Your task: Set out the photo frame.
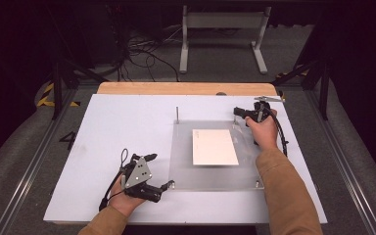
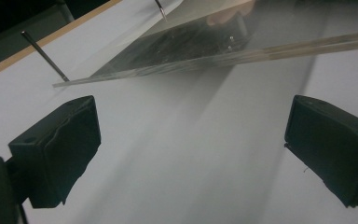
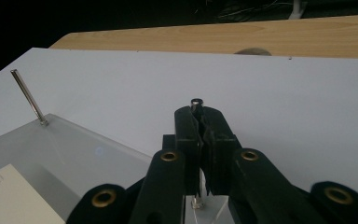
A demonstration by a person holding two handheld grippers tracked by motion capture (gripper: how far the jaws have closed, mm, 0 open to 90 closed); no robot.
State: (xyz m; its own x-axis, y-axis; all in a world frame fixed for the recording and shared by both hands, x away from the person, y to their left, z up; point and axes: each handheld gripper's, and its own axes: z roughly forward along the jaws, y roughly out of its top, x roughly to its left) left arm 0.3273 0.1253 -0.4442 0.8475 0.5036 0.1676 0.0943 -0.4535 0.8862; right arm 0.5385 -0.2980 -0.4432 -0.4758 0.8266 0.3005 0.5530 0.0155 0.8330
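Note:
A clear acrylic plate lies on the white table with a white card on top of it. A thin metal pin stands at the plate's back left corner. At the back right corner my right gripper is shut on another upright pin, whose foot sits in the plate. My left gripper is off the plate's front left corner, open. In the left gripper view its jaws stand wide with only bare table between them, and the plate's edge lies ahead.
A wooden strip runs along the table's far edge. Beyond it on the floor are a metal stand and loose cables. White table surface stretches to the left of the plate.

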